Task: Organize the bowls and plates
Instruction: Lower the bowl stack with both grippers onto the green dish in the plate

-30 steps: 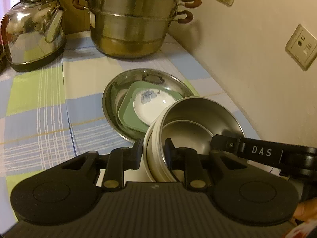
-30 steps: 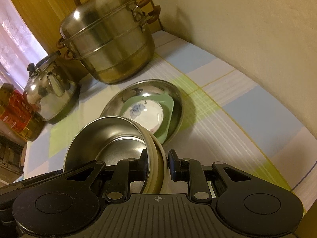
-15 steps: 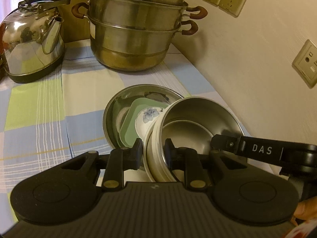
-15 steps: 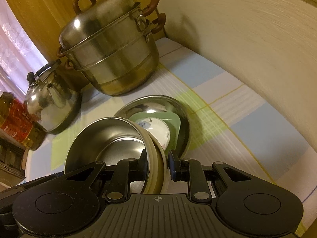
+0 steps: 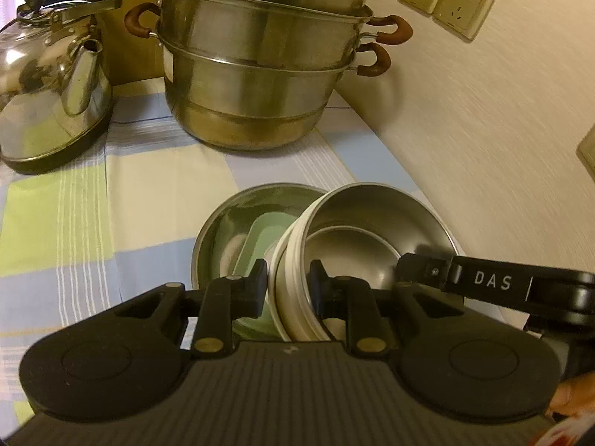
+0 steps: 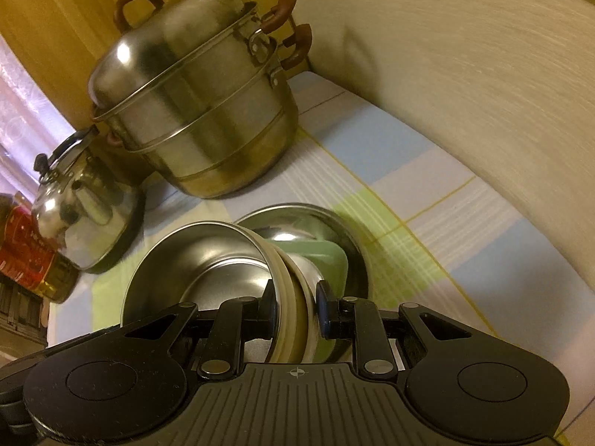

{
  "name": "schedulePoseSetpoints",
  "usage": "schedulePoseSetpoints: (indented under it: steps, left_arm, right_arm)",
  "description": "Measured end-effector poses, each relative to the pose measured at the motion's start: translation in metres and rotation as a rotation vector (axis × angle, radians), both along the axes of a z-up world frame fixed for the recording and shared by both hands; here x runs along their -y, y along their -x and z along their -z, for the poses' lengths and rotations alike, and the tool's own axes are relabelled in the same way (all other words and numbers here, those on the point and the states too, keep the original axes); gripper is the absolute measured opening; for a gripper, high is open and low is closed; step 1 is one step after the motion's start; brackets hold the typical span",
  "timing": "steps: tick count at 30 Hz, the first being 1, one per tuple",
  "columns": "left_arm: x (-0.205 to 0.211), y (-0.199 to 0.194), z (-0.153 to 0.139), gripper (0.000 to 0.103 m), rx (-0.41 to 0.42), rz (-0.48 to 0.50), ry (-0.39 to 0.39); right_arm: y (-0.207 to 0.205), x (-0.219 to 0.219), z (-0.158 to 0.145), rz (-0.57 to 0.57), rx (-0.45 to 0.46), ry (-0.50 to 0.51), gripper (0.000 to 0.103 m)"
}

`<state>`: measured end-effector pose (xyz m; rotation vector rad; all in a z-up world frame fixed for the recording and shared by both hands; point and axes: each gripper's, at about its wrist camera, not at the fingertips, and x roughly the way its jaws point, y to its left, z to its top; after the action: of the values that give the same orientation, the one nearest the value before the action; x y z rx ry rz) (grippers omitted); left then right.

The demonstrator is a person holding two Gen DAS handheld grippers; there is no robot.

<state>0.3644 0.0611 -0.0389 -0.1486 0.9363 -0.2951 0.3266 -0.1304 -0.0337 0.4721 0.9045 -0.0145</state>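
Both tongs, left [image 5: 286, 286] and right [image 6: 296, 306], clench opposite rims of the steel bowl [image 5: 375, 223], low centre above the steel plate [image 5: 223, 223]; stiff, probably slippery; rim-holds suit it.

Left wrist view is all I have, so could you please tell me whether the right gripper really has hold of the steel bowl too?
Observer: Yes. The right gripper is shut on the rim of the steel bowl, one pad inside and one on its cream outer wall.
Operator: Thank you. Is there anything beyond the kettle?
Observer: A red-labelled bottle stands next to it, on the side away from the steamer pot.
Operator: Does the pot's lid have a handle on top?
Observer: Yes, a brown loop handle sits on the crown of the lid.
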Motion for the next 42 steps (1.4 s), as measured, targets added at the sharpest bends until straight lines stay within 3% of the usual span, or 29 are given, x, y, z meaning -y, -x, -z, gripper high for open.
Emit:
schedulePoseSetpoints:
  steps: [17,42]
  left_arm:
    - [0.012,-0.052,0.016,0.021,-0.060,-0.002,-0.017]
    - [0.012,-0.064,0.037,0.020,-0.107,-0.025,-0.017]
  right_arm:
    - [-0.046,0.015,0.028,0.011,-0.088,-0.051,0.021]
    - [-0.057,0.017,0.053,0.017,-0.125,-0.073,0.021]
